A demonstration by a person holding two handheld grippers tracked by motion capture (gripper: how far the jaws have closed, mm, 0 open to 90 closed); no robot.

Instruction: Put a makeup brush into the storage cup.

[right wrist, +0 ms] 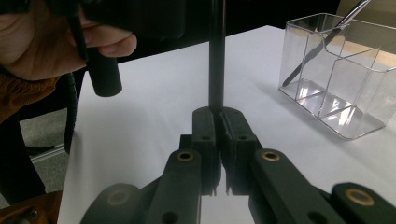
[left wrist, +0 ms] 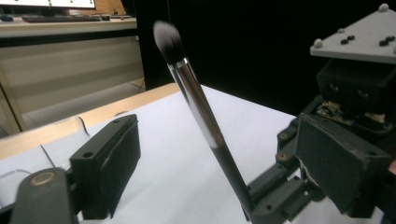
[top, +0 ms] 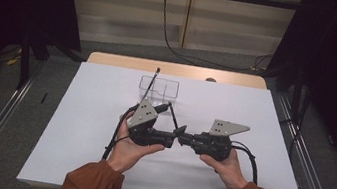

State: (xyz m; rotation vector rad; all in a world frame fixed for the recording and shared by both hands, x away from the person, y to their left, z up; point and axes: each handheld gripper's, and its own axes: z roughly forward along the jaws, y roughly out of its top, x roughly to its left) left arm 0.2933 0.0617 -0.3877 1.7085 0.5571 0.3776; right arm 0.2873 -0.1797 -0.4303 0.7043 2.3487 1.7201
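Note:
My right gripper (top: 182,131) (right wrist: 219,114) is shut on the dark lower end of a makeup brush (left wrist: 201,107) (right wrist: 215,65). The brush stands tilted, with a silver ferrule and dark, white-tipped bristles on top. In the high view it is a thin dark line (top: 173,115) above the middle of the white table (top: 83,112). My left gripper (top: 170,123) (left wrist: 224,149) faces it from the left, open. Its jaws stand wide on either side of the handle without touching it.
A clear divided organiser (top: 159,91) (right wrist: 343,84) stands just behind the grippers, with a second thin brush (top: 151,84) (right wrist: 327,42) leaning in one compartment. A wooden strip (top: 175,69) runs along the table's far edge. Black cables trail from both grippers.

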